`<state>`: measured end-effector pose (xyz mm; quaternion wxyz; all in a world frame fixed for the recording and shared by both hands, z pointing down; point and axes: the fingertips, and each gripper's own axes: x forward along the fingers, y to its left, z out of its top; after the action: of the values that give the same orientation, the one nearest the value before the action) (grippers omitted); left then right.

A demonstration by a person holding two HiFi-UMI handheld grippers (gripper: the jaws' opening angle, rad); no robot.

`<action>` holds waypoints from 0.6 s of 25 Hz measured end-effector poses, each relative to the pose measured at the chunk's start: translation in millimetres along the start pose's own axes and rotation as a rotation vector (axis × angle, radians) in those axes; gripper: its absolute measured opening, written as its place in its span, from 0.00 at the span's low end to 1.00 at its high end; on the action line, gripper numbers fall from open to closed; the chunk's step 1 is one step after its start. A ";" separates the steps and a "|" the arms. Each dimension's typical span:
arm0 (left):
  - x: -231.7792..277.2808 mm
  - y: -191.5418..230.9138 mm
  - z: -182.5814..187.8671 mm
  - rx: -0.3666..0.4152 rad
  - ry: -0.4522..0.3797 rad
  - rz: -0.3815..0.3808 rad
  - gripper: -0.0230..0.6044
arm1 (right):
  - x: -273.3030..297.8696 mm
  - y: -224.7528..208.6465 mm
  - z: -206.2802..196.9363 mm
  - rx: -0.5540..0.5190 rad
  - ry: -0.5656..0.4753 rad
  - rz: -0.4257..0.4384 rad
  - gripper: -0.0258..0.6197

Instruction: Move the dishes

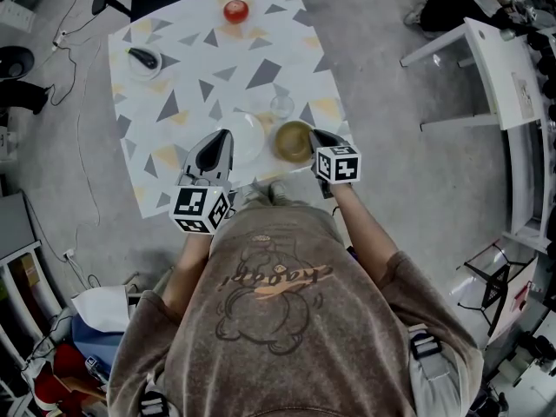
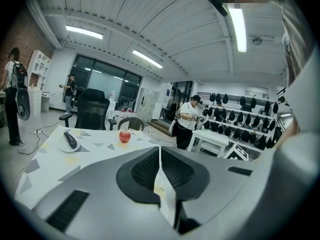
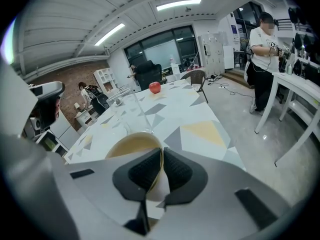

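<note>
A white plate and an olive-yellow bowl sit side by side near the front edge of the triangle-patterned table. My left gripper is at the plate's left rim, jaws shut with the thin white edge pinched between them. Over at the bowl's right rim, my right gripper is shut on it; the right gripper view shows the bowl and its wall clamped between the pads. A clear glass stands just behind the two dishes.
A red apple lies at the table's far edge, and a small plate with a dark object at the far left. An office chair stands beyond the table. A white side table and a standing person are to the right.
</note>
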<state>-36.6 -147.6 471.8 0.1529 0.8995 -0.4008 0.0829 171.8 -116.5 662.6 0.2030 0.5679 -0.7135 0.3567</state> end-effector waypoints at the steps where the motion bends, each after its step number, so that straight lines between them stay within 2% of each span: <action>1: 0.1 0.7 -0.2 -0.001 0.001 0.001 0.08 | 0.2 0.3 0.9 -0.004 -0.003 -0.003 0.09; 4: 0.5 1.8 -1.2 -0.002 0.004 0.001 0.08 | 0.8 1.3 2.3 -0.012 -0.010 -0.006 0.11; 8: 1.5 1.9 -2.1 -0.017 0.003 -0.006 0.08 | -1.2 3.6 6.2 -0.027 -0.023 -0.007 0.19; 15: 5.1 -2.8 0.3 -0.010 -0.007 -0.026 0.08 | -15.9 13.1 30.2 -0.076 -0.107 0.011 0.29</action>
<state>-31.1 -149.5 472.3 0.1572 0.9041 -0.3901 0.0757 167.0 -126.8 627.9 0.1839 0.5741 -0.7394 0.2997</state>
